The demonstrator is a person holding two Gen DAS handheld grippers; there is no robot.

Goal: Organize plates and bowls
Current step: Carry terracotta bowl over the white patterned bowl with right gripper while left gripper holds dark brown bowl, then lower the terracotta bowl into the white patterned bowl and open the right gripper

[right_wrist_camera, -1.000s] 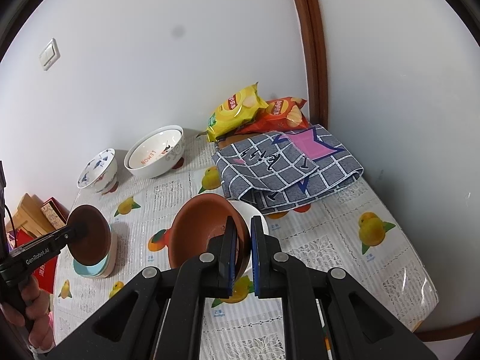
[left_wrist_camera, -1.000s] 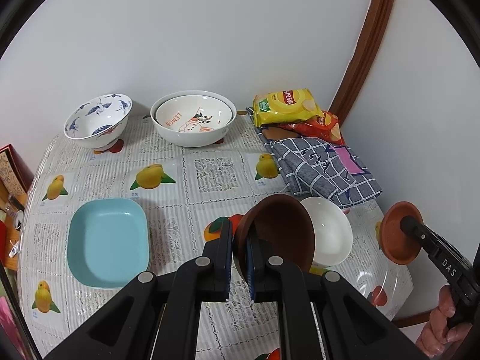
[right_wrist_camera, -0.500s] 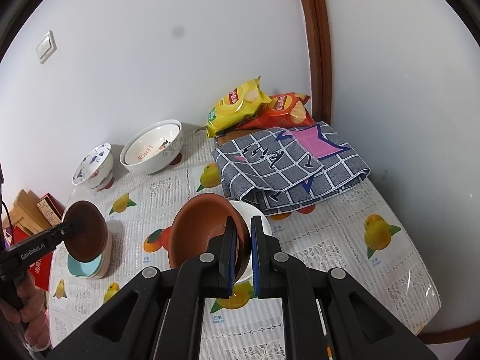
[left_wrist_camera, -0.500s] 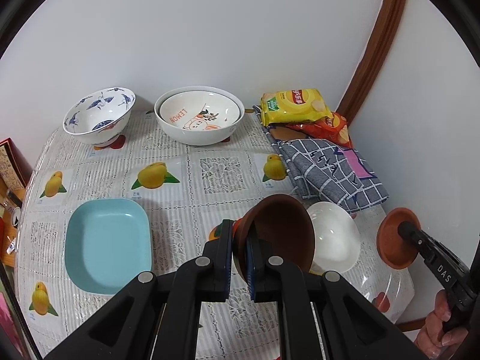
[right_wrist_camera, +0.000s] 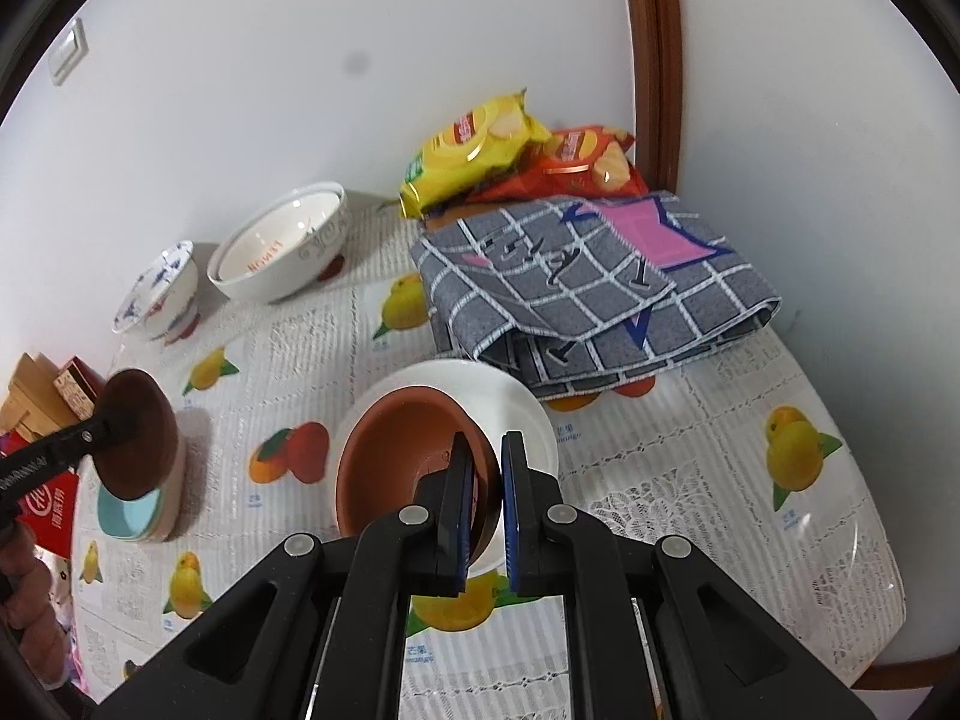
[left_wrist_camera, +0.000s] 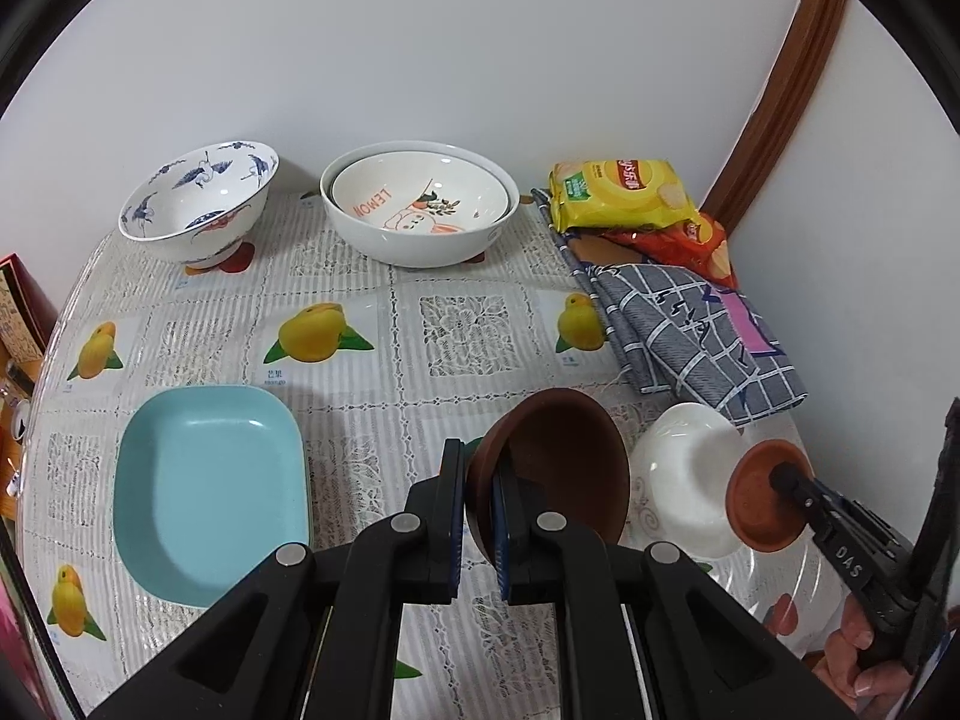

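Bowls: my left gripper (left_wrist_camera: 478,501) is clamping the dark brown bowl (left_wrist_camera: 558,468) | my right gripper (right_wrist_camera: 483,501) is pinching the terracotta bowl (right_wrist_camera: 408,456) over the white bowl (right_wrist_camera: 516,402).

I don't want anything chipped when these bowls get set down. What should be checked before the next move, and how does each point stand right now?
1. Left gripper shut on the dark brown bowl rim: ok.
2. Right gripper shut on the terracotta bowl rim: ok.
3. Terracotta bowl over the white bowl: ok in the right wrist view.
4. Terracotta bowl clear of the white bowl's rim: cannot tell.
5. Teal dish has nothing in it: ok.
6. Dark brown bowl touching the teal dish: cannot tell.
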